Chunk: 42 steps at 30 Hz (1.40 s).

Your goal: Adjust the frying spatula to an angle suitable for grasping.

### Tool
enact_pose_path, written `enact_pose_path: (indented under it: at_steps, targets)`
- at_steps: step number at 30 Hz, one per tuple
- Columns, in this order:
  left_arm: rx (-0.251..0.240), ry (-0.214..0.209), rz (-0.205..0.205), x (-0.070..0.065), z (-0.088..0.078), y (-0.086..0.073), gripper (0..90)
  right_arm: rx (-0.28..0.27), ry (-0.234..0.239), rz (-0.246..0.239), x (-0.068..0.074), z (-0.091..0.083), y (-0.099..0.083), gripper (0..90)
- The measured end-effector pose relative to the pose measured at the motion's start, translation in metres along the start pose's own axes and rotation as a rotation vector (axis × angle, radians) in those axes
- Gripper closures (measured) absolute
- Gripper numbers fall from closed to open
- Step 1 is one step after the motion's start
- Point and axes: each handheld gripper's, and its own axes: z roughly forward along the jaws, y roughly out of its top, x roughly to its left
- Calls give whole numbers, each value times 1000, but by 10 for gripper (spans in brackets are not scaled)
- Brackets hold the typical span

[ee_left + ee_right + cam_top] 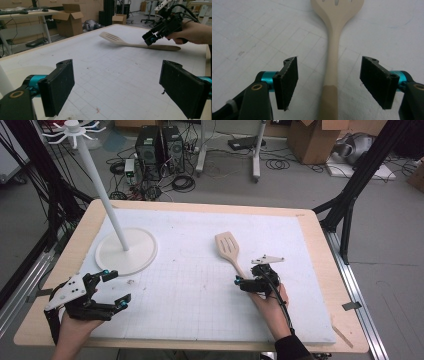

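Observation:
A wooden slotted spatula (pixel 227 248) lies flat on the white gridded mat (pixel 200 285), head toward the far side and handle toward the person. My right gripper (pixel 246 280) hovers low over the handle end. In the right gripper view the handle (pixel 332 57) runs straight up between the two black pads (pixel 288 82), which stand wide apart and do not touch it; the right gripper (pixel 329 75) is open. My left gripper (pixel 119 289) is open at the near left, with bare mat between its jaws (pixel 116 85). From there the spatula (pixel 117 40) and the right gripper (pixel 160 30) show farther off.
A white hook stand with a round base (pixel 126 252) and a tall leaning pole (pixel 102 190) is at the mat's far left. The mat sits on a wooden table (pixel 325 260). Cardboard boxes (pixel 312 140), computers and cables are on the floor beyond.

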Motion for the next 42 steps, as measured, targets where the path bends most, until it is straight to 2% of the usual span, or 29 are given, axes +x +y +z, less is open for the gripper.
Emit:
enact_pose_path:
  at_steps: [5,10,17,19,26,28,30,32,36,38,42]
  targets:
    - [1,1,-1,0,0,0,131,66,-18,-7,1,6,2,403]
    - [0,3,0,0,-1,0,131,103,-20,-4,1,7,3,514]
    - [5,-2,0,0,1,-1,131,157,-28,0,0,9,6,570]
    - [6,-4,1,0,1,-1,132,220,-18,8,-2,10,14,570]
    - [8,-2,-3,0,1,-1,133,313,-29,-10,0,16,26,581]
    - [10,-2,1,0,1,-1,134,327,-34,-17,0,16,28,586]
    - [9,-6,1,-1,2,-1,135,332,-38,-37,1,17,29,631]
    - [12,-5,0,-1,2,-1,135,331,-28,-53,1,17,29,721]
    - [13,-4,-1,-1,2,-1,135,329,-23,-54,1,17,29,734]
    - [13,-8,-2,-2,2,-1,135,332,-17,-39,0,16,29,742]
    - [11,-8,-2,-1,2,-1,136,302,0,-57,-3,14,26,766]
